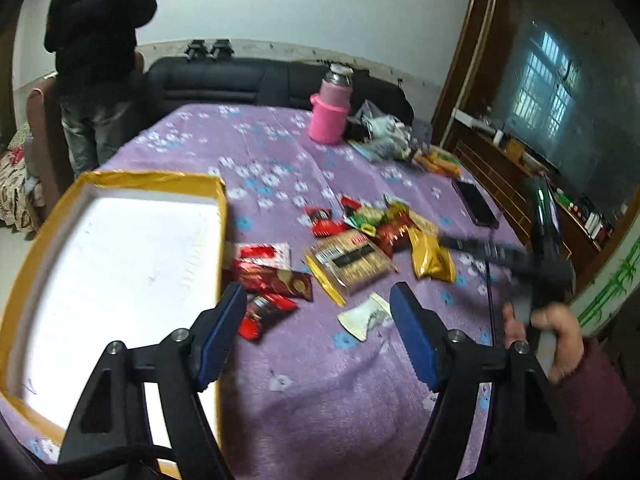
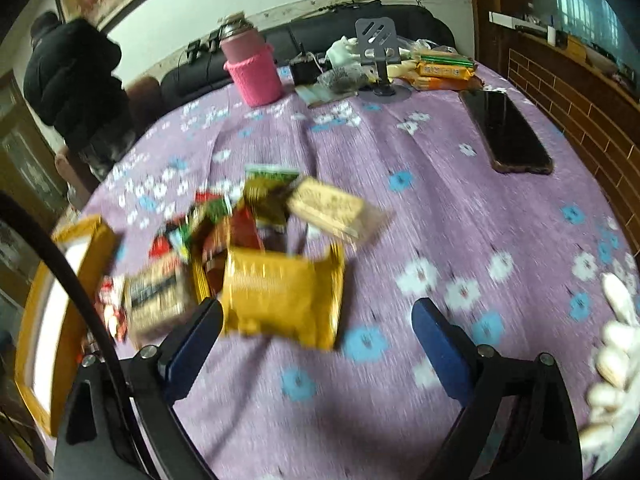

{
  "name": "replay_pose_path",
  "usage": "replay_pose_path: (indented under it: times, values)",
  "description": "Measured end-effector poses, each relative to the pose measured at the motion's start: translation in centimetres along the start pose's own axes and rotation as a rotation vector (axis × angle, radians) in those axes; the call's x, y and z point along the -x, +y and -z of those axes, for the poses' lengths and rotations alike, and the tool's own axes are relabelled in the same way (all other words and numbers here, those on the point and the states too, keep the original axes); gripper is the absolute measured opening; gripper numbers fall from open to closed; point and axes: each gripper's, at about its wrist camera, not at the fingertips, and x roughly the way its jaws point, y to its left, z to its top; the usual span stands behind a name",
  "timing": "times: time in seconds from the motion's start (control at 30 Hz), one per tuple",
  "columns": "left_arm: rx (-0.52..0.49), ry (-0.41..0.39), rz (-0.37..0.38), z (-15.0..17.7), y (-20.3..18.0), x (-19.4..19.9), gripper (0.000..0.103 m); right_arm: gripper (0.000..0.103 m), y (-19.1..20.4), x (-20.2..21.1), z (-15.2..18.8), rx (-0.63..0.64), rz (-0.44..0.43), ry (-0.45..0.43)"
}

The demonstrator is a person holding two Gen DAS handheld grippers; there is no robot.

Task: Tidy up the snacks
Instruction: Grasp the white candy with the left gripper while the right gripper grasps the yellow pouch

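We hold the left gripper [image 1: 316, 332] above the worktop [image 1: 328, 380], its fingers [image 1: 222, 332] spread wide and grasping nothing; the box [image 1: 222, 240], gold-rimmed with a white floor, lies just left of it, and red packets [image 1: 276, 276] lie touching the box's right wall; a white wrapper [image 1: 366, 316] lies between the fingers' tips; further off the snacks [image 1: 376, 236] sit in a loose heap, a cracker pack [image 1: 350, 264] nearest us and a gold pouch [image 1: 432, 258] to its right. Our right gripper [image 2: 316, 324] is released too, its fingers [image 2: 440, 344] wide apart over the purple cloth; the gold pouch [image 2: 280, 300] lies just beside the left fingertip, though blur hides whether they touch. A phone [image 2: 508, 128] lies well apart on the right; a pink flask [image 2: 252, 68] stands at the far edge.
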Motion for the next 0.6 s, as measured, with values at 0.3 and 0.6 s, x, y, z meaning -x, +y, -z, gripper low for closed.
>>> replay_pose_path:
  times: [0.3,0.6]
  values:
    - [-0.006,0.033,0.033,0.1,0.6,-0.7,0.075,0.087,0.5,-3.6,-0.6,-0.012,-0.367,0.277]
    - [-0.029,0.099,0.073,0.7,-0.4,-2.8,0.075,0.087,5.1,-1.8,1.7,0.168,-0.181,0.132]
